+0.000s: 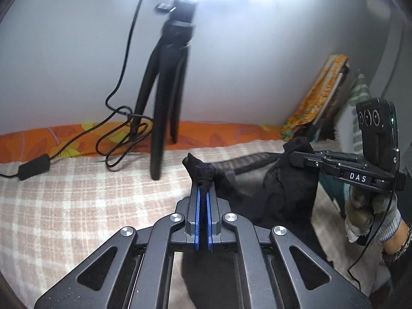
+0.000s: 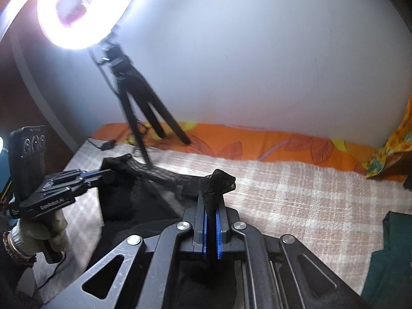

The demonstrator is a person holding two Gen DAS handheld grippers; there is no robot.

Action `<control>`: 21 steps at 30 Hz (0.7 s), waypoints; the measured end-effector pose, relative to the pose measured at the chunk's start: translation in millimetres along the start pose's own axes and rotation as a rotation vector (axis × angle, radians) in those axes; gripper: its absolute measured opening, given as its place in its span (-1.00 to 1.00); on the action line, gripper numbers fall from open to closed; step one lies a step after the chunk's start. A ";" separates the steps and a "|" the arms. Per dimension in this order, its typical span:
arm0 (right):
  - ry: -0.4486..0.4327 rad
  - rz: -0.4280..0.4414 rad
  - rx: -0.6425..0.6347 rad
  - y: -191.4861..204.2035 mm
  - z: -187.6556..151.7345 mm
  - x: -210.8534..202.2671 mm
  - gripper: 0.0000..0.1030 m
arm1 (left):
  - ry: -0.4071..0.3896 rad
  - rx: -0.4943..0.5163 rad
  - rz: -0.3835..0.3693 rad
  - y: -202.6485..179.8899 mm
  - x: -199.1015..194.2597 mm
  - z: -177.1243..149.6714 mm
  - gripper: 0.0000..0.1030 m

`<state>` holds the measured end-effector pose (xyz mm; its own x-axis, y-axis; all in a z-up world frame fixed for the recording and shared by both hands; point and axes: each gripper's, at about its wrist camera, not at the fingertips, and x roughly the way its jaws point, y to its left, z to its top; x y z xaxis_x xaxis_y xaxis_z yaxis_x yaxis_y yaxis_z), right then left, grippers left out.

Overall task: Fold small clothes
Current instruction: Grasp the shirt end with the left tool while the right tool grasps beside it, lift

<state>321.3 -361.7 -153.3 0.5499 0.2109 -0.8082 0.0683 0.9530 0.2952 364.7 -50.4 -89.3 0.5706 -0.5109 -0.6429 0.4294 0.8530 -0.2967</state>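
Here, black mesh garment (image 1: 270, 180) stretched sideways between both grippers, above the checked blanket (image 1: 77, 193); left gripper (image 1: 203, 180) fingers pinching one corner; right gripper (image 2: 213, 188) fingers pinching the other; equally near.

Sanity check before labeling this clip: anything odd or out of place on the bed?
Nothing damaged. Both grippers, left gripper and right gripper, are clamped on the black mesh garment, held up off the checked blanket. Only clutter: a loose tangled cable by the tripod.
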 end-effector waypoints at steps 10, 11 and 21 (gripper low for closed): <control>-0.043 0.027 -0.057 40.9 -23.1 -67.0 -0.95 | -0.038 0.053 -0.043 -38.3 -67.5 -21.4 -0.95; -0.045 0.028 -0.061 43.7 -27.4 -73.7 -0.95 | -0.039 0.055 -0.047 -40.0 -73.7 -24.1 -0.95; -0.065 0.017 -0.156 87.8 -99.8 -146.8 -0.96 | -0.039 0.163 -0.065 -77.2 -146.5 -88.2 -0.95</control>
<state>163.5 -287.3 -59.6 0.6030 0.2175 -0.7676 -0.0684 0.9727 0.2218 186.2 -31.9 -34.5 0.5632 -0.5707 -0.5975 0.5720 0.7912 -0.2166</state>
